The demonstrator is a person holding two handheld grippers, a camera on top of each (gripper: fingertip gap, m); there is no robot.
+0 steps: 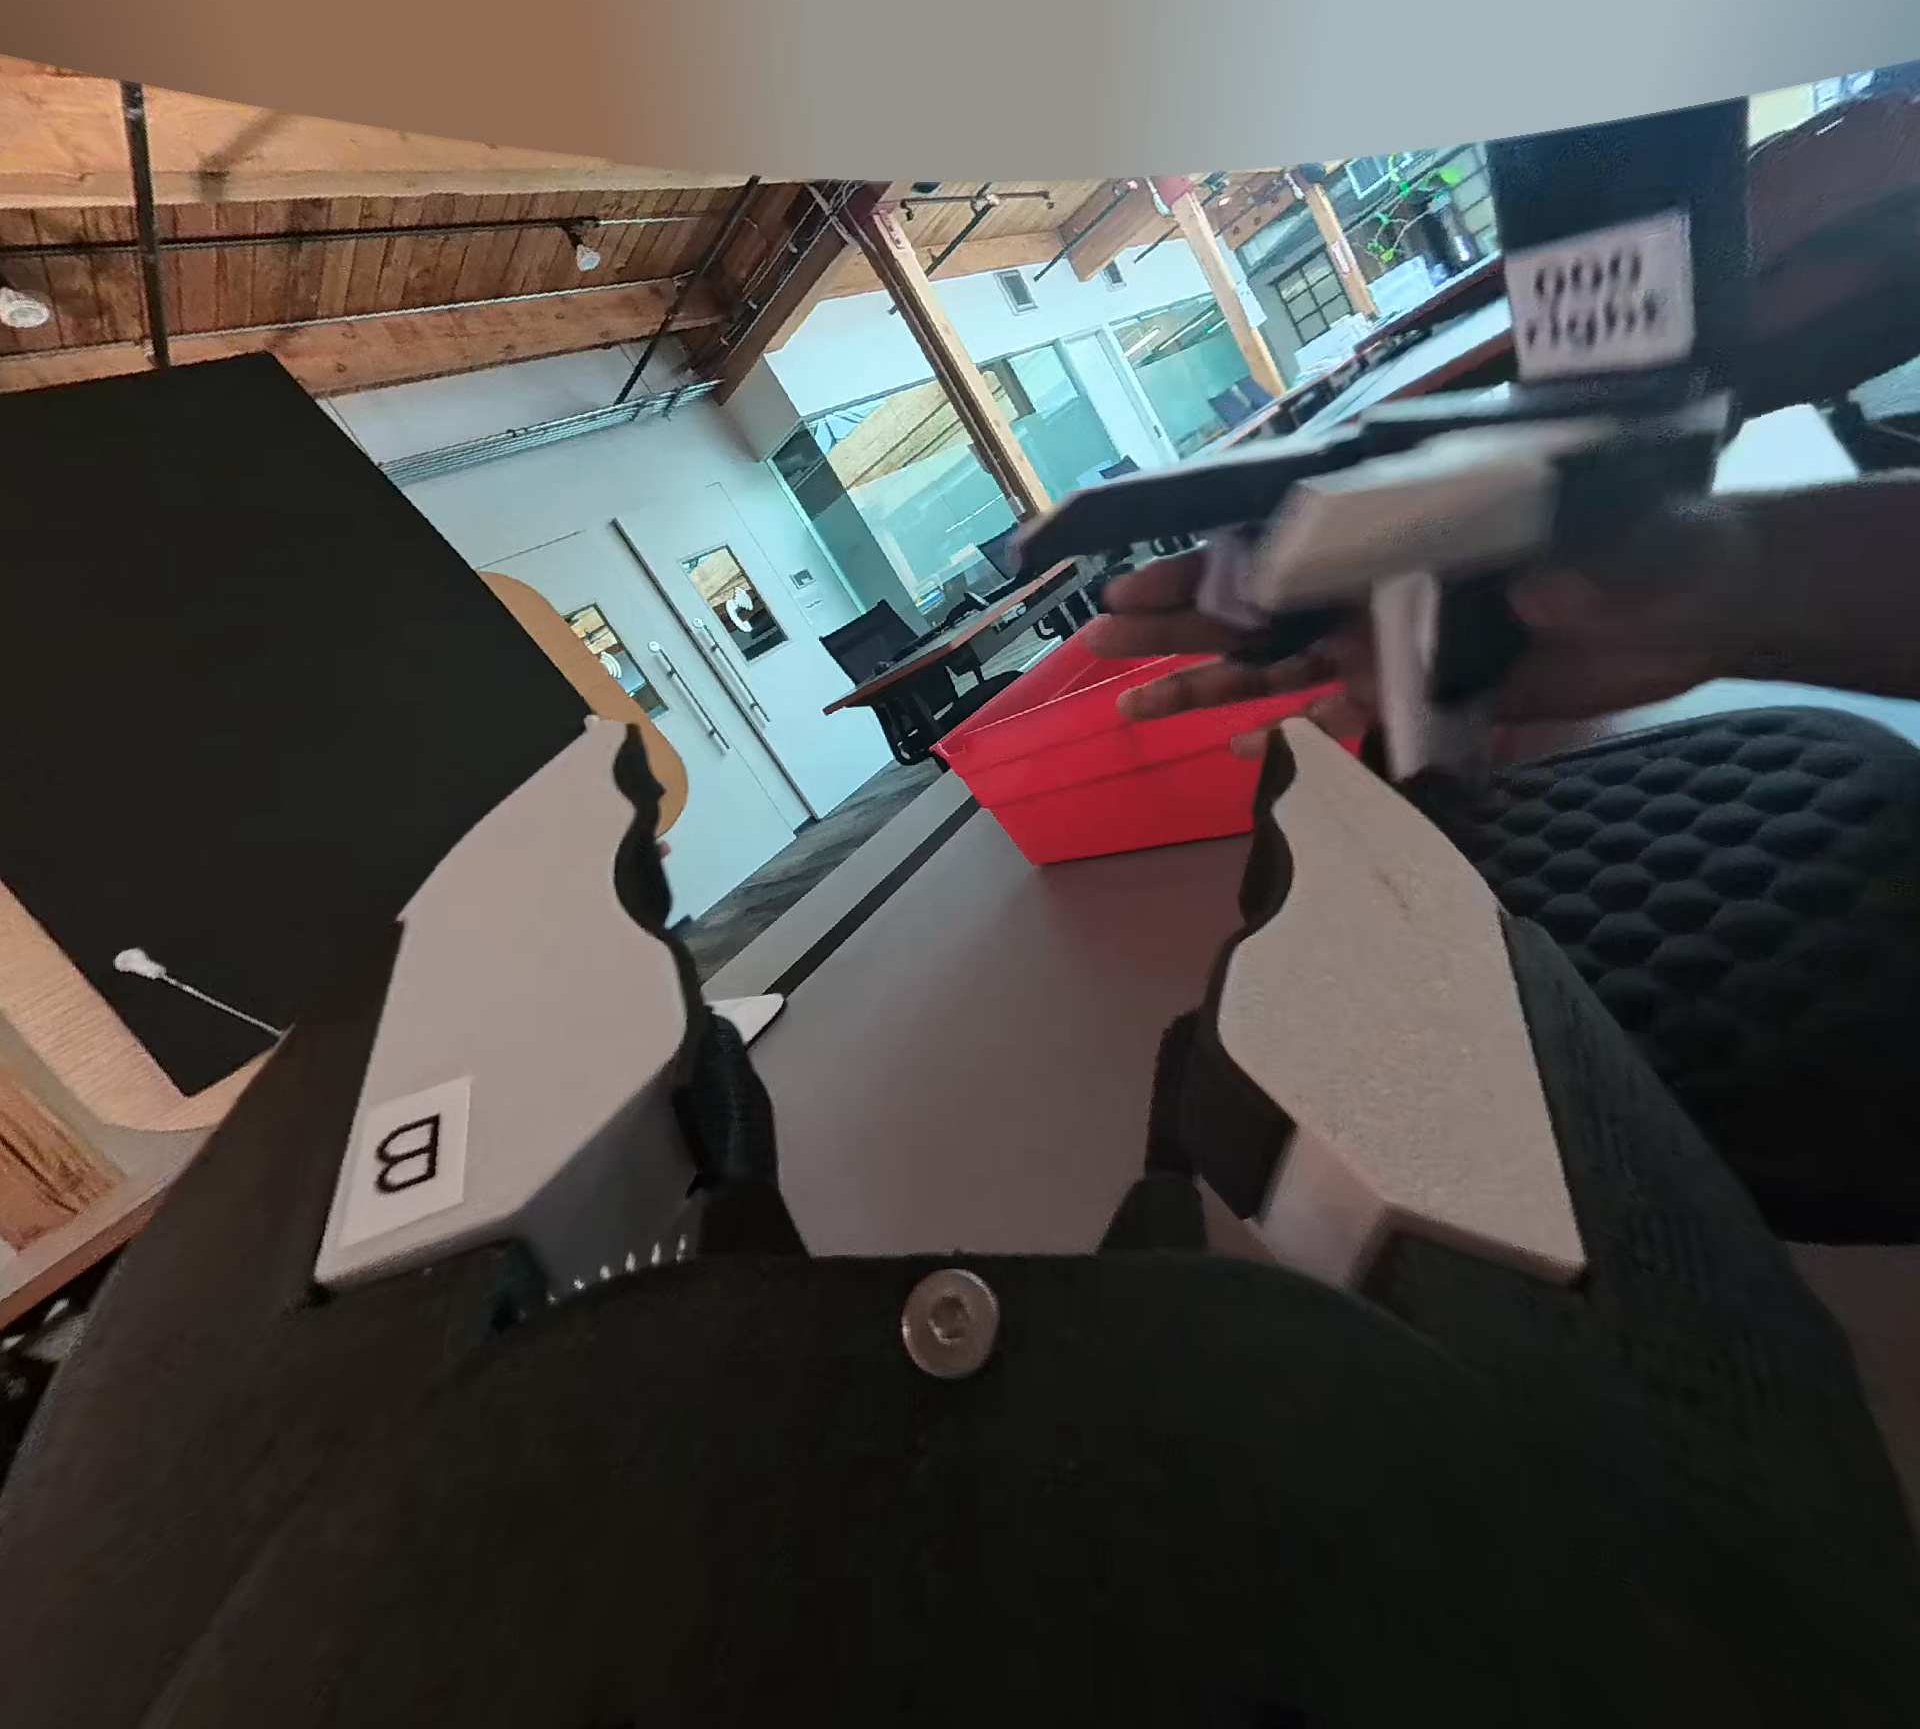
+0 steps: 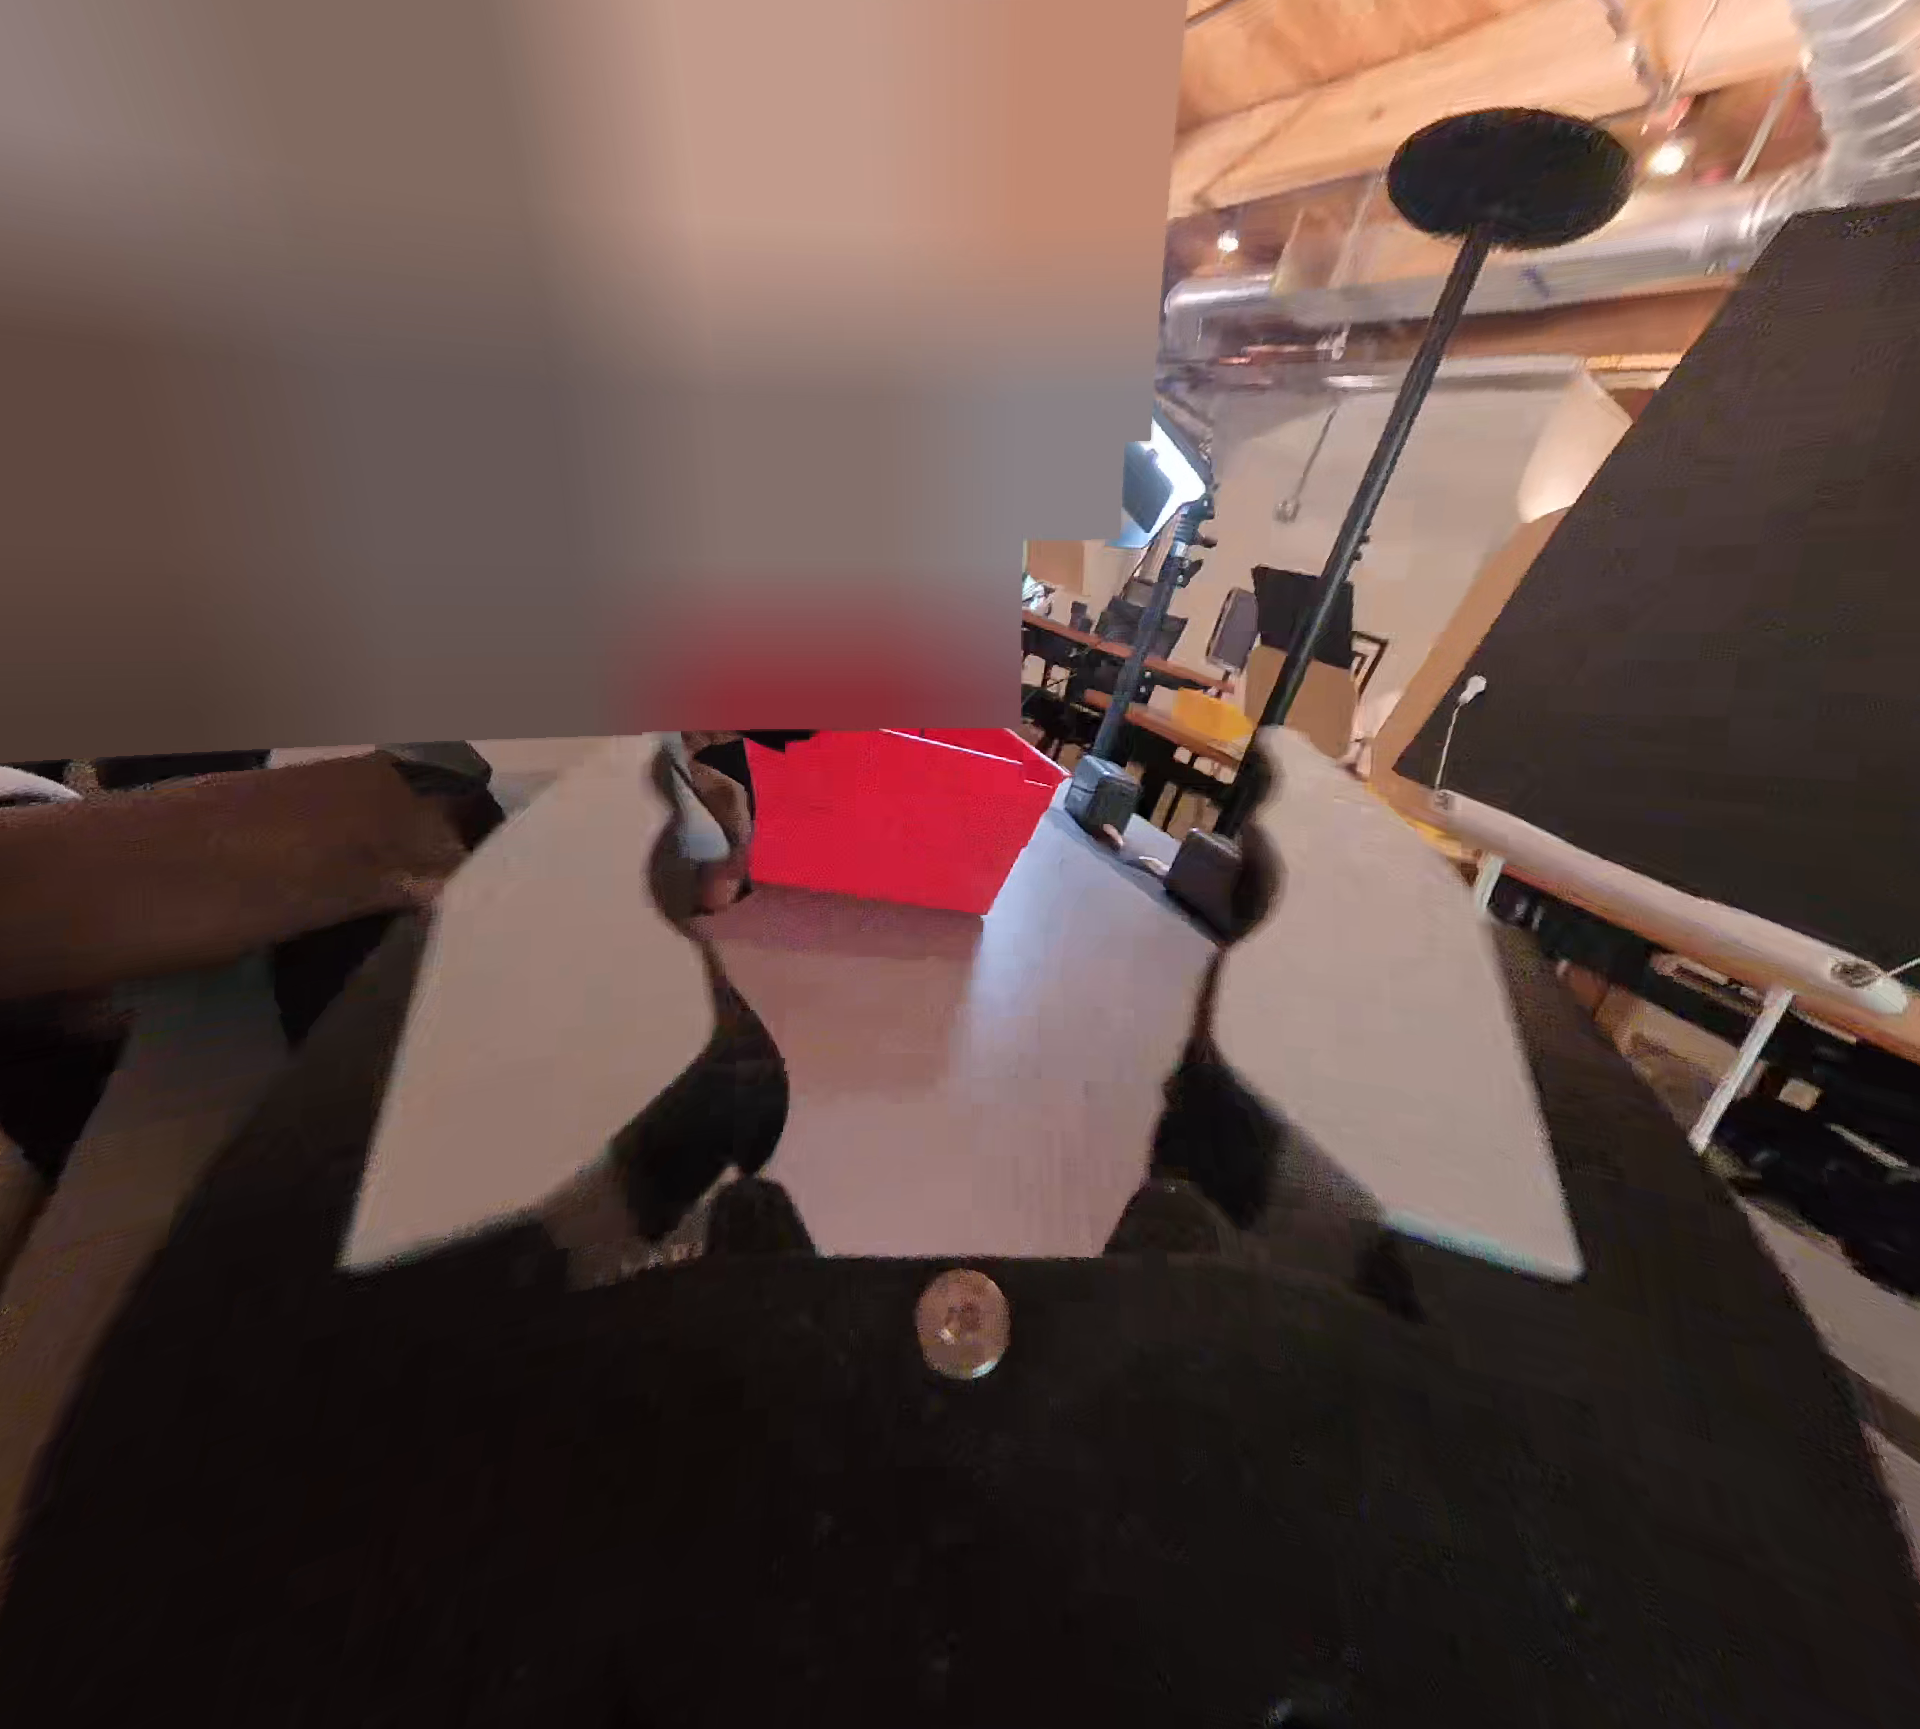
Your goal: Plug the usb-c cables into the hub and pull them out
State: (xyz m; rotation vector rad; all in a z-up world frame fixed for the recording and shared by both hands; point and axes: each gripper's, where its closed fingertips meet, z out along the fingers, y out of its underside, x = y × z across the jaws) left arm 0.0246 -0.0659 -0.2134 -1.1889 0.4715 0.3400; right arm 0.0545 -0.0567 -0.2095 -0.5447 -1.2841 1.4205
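Grippers, left (image 1: pixel 956 786) & right (image 2: pixel 956 796), both spread wide w/ nothing held, above table (image 1: pixel 987 1056) near red bin (image 1: pixel 1091 786)

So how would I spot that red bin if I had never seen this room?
Start at the long dark table running away from the left gripper. The red bin sits on it, beyond the open jaws. It is the only bright red thing there, an open-topped plastic tub with sloping sides.

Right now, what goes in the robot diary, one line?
left tool: open, empty | right tool: open, empty | red bin: on table | cables, hub: unseen
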